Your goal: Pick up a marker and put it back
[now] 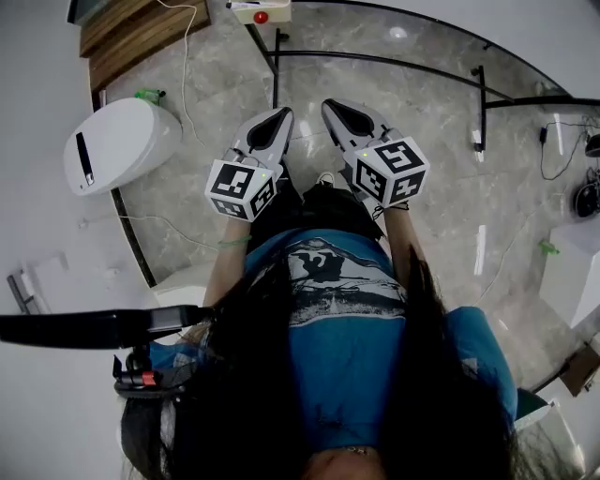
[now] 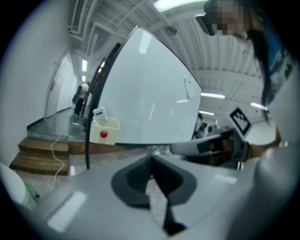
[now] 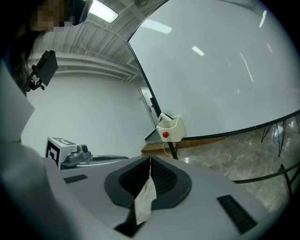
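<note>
No marker shows clearly in any view. A cream box with a red dot (image 1: 260, 11) (image 2: 104, 130) (image 3: 170, 128) hangs at the edge of a large whiteboard (image 2: 145, 93) (image 3: 220, 70), and something white sticks up out of it. Both grippers are held side by side in front of the person, above the floor and well short of the box. On my left gripper (image 1: 281, 112) (image 2: 151, 158) the jaws meet at the tips with nothing between them. My right gripper (image 1: 330, 105) (image 3: 150, 158) is shut too, and empty.
The whiteboard's black stand bars (image 1: 375, 59) cross the grey stone floor ahead. Wooden steps (image 1: 141, 28) (image 2: 37, 154) lie at the far left, with a white cable trailing over them. A white rounded device (image 1: 117, 141) stands at the left.
</note>
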A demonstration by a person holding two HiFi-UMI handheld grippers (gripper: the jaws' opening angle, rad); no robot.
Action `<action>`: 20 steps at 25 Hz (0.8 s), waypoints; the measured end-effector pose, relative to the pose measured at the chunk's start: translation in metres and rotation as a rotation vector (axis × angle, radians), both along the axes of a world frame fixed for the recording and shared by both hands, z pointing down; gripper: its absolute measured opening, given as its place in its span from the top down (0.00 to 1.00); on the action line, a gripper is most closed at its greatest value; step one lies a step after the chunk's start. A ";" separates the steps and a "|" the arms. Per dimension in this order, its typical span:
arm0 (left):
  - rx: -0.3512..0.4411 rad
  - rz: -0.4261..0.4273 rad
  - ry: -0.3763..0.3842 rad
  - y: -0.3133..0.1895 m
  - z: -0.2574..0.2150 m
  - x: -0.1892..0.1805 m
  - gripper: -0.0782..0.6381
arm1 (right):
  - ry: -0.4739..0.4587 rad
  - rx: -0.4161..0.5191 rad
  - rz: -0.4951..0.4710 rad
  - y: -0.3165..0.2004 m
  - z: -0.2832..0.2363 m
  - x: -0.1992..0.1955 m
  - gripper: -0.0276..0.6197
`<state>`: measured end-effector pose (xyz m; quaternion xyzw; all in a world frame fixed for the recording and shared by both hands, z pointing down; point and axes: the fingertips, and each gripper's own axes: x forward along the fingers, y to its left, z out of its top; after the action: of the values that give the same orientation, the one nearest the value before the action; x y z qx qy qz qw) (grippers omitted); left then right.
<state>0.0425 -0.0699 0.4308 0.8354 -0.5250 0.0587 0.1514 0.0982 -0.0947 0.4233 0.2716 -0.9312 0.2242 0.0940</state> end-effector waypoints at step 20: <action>-0.046 -0.106 0.000 0.078 0.022 -0.050 0.89 | -0.014 -0.089 -0.088 0.056 0.032 -0.057 0.93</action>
<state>-0.0075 0.0081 0.4528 0.8027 -0.5671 0.0628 0.1736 0.0411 -0.0385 0.4553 0.2245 -0.9319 0.2629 0.1093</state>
